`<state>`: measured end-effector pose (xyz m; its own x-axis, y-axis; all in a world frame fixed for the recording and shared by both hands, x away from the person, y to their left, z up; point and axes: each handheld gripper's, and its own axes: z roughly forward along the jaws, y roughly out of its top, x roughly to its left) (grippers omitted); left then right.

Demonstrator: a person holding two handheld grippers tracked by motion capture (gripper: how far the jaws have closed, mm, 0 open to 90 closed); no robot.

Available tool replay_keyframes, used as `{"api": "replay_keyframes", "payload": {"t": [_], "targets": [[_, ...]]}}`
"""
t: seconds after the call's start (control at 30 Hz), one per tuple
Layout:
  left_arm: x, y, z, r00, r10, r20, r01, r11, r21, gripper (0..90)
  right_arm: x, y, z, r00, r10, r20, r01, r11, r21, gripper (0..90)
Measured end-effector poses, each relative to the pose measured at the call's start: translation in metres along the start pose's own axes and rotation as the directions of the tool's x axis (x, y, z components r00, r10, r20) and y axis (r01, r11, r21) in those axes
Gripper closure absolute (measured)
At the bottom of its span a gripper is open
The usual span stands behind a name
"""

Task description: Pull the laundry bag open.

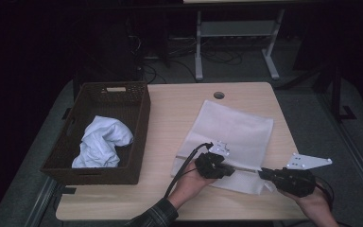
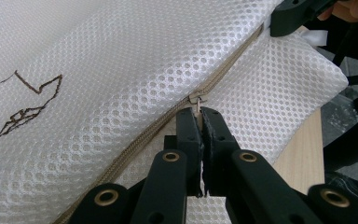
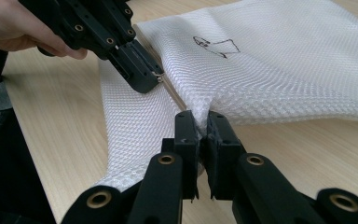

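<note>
Left hand-held gripper (image 2: 200, 114) clamped on zipper pull (image 2: 196, 100) at frame centre; right hand-held gripper (image 3: 202, 122) pinched mesh bag (image 3: 261, 60) below centre.

white mesh cloth bag (image 1: 234, 132), matt wood table (image 1: 170, 113)

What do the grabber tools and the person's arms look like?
Both grippers, the left gripper and the right gripper, are black, with two flat jaws on hinged bars that have brass-coloured rivets. Each carries a grey three-cornered plate on top with small holes, and a black cable trails from the left one. The left arm wears a dark plaid sleeve.
</note>
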<state>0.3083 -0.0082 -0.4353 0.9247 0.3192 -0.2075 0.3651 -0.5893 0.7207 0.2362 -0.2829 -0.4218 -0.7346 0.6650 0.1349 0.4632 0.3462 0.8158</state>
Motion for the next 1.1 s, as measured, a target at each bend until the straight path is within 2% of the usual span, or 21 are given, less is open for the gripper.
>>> {"api": "replay_keyframes", "payload": {"t": [0.03, 0.1, 0.17, 0.2, 0.27, 0.37, 0.47, 0.5, 0.53, 0.63, 0.83, 1.0, 1.03, 1.07, 1.1], "targets": [[0.003, -0.001, -0.001, 0.9995, -0.024, 0.021, 0.024, 0.9997, -0.009, 87.3, -0.001, 0.000, -0.001, 0.9999, 0.006, -0.009, -0.006, 1.000, -0.002, 83.4], [0.001, -0.001, -0.002, 1.0000, -0.006, 0.005, 0.006, 1.0000, 0.000, 87.3, 0.000, 0.000, 0.000, 1.0000, -0.001, -0.007, 0.001, 1.000, 0.002, 83.5], [0.002, -0.001, -0.002, 0.9998, -0.012, 0.013, 0.012, 0.9999, -0.001, 87.3, 0.000, 0.000, 0.001, 1.0000, -0.004, -0.007, 0.004, 1.000, 0.003, 83.5], [0.003, -0.002, -0.003, 0.9996, -0.003, -0.027, 0.003, 0.9998, 0.019, 87.3, 0.001, 0.000, 0.000, 1.0000, -0.005, 0.001, 0.005, 1.000, 0.006, 83.5], [0.008, -0.005, -0.004, 0.9993, -0.036, -0.007, 0.036, 0.9993, 0.009, 87.3, -0.002, -0.001, -0.002, 0.9999, 0.006, 0.009, -0.006, 1.000, 0.003, 83.5], [0.005, -0.005, -0.005, 0.9996, -0.010, -0.028, 0.011, 0.9996, 0.026, 87.3, -0.001, -0.001, -0.001, 0.9999, -0.007, 0.009, 0.007, 1.000, 0.010, 83.5], [0.006, -0.005, -0.006, 0.9997, -0.012, -0.022, 0.013, 0.9997, 0.019, 87.3, -0.002, -0.001, -0.001, 1.0000, -0.005, 0.007, 0.005, 1.000, 0.004, 83.5], [0.007, -0.005, -0.007, 0.9986, 0.004, -0.053, -0.003, 0.9994, 0.034, 87.3, -0.003, -0.001, -0.002, 0.9999, -0.003, 0.011, 0.003, 1.000, 0.002, 83.5], [0.012, -0.008, -0.010, 0.9991, -0.037, -0.022, 0.037, 0.9993, 0.010, 87.3, -0.005, -0.002, -0.006, 0.9997, 0.011, 0.023, -0.011, 1.000, -0.011, 83.5], [0.011, -0.006, -0.010, 0.9988, -0.010, -0.047, 0.011, 0.9996, 0.026, 87.2, -0.005, -0.003, -0.007, 0.9998, 0.010, 0.019, -0.010, 1.000, -0.010, 83.4], [0.014, -0.008, -0.012, 0.9993, -0.031, -0.020, 0.031, 0.9994, 0.012, 87.3, -0.007, -0.003, -0.005, 0.9999, 0.017, 0.004, -0.017, 1.000, -0.008, 83.3], [0.016, -0.010, -0.011, 0.9994, -0.024, -0.024, 0.025, 0.9993, 0.028, 87.4, -0.004, -0.002, -0.004, 1.0000, 0.001, 0.010, -0.001, 1.000, 0.006, 83.4], [0.019, -0.013, -0.012, 0.9961, -0.013, -0.088, 0.018, 0.9981, 0.058, 87.4, -0.003, -0.002, -0.004, 0.9996, -0.004, 0.027, 0.004, 1.000, 0.010, 83.5], [0.025, -0.016, -0.015, 0.9960, -0.057, -0.069, 0.060, 0.9974, 0.040, 87.3, -0.004, -0.002, -0.006, 0.9990, -0.002, 0.045, 0.002, 1.000, 0.010, 83.5], [0.029, -0.018, -0.018, 0.9955, -0.068, -0.066, 0.070, 0.9969, 0.034, 87.3, -0.007, -0.003, -0.009, 0.9989, 0.012, 0.045, -0.012, 1.000, 0.001, 83.5]]}}
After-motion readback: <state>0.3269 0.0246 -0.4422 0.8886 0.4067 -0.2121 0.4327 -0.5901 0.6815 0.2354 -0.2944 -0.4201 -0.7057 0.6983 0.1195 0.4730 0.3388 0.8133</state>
